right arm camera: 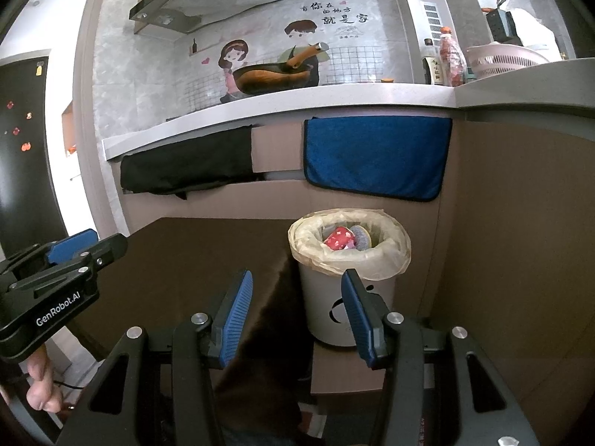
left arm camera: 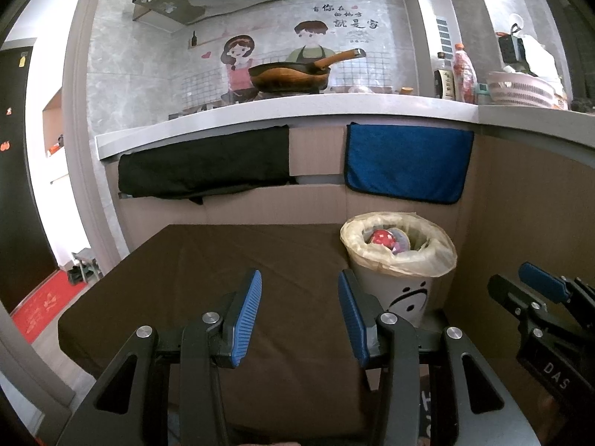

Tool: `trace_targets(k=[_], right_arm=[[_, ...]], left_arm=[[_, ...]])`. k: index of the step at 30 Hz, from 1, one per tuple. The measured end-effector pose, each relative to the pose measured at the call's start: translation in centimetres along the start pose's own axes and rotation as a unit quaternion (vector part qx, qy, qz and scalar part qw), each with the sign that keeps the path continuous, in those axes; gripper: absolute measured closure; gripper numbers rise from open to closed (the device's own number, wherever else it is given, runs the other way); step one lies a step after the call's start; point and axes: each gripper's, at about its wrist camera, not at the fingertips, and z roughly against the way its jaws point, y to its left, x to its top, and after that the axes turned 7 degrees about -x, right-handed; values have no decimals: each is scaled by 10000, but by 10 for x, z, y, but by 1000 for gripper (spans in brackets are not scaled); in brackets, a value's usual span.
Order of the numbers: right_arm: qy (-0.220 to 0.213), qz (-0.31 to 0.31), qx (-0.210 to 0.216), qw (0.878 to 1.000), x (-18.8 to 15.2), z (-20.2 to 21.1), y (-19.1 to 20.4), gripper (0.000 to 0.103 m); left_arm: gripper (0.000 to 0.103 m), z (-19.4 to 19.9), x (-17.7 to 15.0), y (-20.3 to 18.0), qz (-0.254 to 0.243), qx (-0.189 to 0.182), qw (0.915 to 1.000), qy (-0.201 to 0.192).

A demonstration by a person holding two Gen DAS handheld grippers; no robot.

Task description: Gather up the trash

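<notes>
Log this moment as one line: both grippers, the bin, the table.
left gripper: open, empty | right gripper: open, empty | bin: lined, trash inside, right of table | table: brown cloth, bare

— What lies ahead of me?
— A pale grey stone worktop [left arm camera: 282,111] against grey marbled wall tiles [left arm camera: 130,74], with a cartoon couple sticker [left arm camera: 275,55].
— And below?
— A blue microfibre cloth [left arm camera: 407,161] and black cloth [left arm camera: 204,165] hang over beige cabinet fronts [left arm camera: 316,145]; a red doormat [left arm camera: 44,306] lies left.
</notes>
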Motion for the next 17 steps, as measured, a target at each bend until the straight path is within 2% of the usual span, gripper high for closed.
trace_targets(k=[17], right_arm=[[-42, -44, -85, 9999, 0, 7, 1, 56]], left_arm=[[59, 0, 0, 3, -10, -38, 10000, 40]])
